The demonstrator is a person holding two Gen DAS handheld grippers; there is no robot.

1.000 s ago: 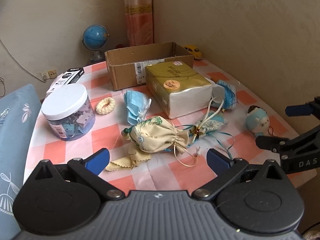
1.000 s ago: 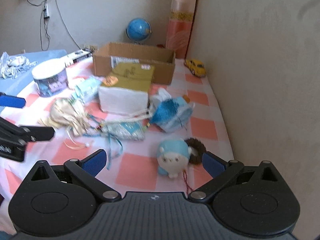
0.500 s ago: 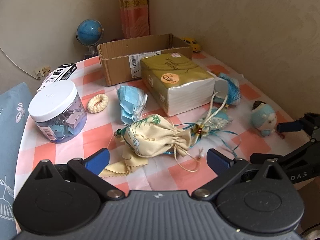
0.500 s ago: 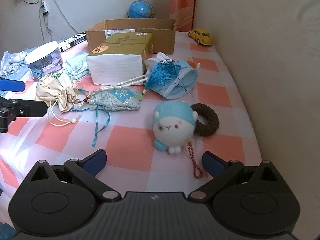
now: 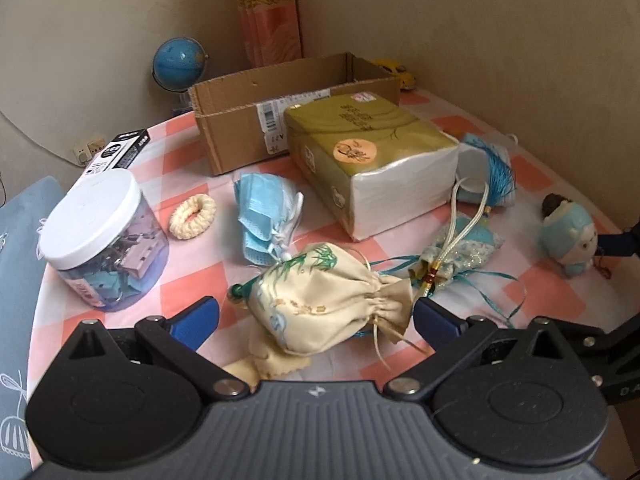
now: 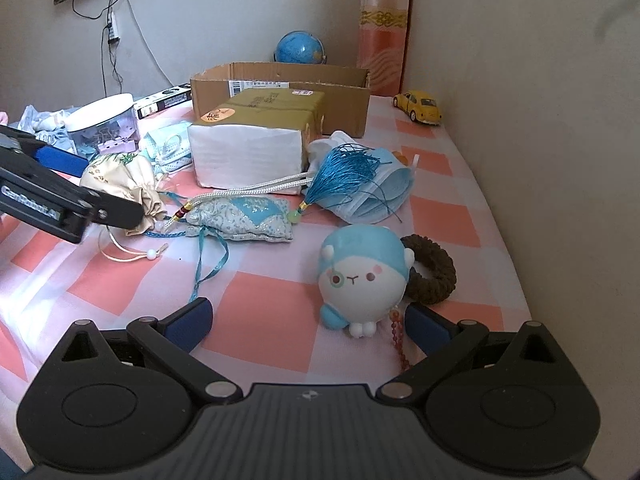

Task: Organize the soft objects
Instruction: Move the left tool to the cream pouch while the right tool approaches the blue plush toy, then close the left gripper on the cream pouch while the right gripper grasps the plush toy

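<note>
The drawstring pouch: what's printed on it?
Green bamboo leaves on cream fabric, on the pouch; clearest in the left wrist view.

**Count of things on the table**

Two drawstring pouches: a cream pouch (image 5: 328,300) and a blue patterned pouch (image 6: 240,220). Two bundles of face masks: one (image 5: 266,208) left of the tissue pack, one (image 6: 380,188) right of it. Two hair ties, cream (image 5: 193,216) and brown (image 6: 432,272). One tissue pack (image 5: 372,160), one plush toy (image 6: 362,276), one cardboard box (image 5: 240,128), one lidded jar (image 5: 102,240), one globe (image 5: 179,64), one toy car (image 6: 418,106), one black carton (image 5: 118,154). Two claws, both wide apart: left (image 5: 316,318), right (image 6: 308,322).
</note>
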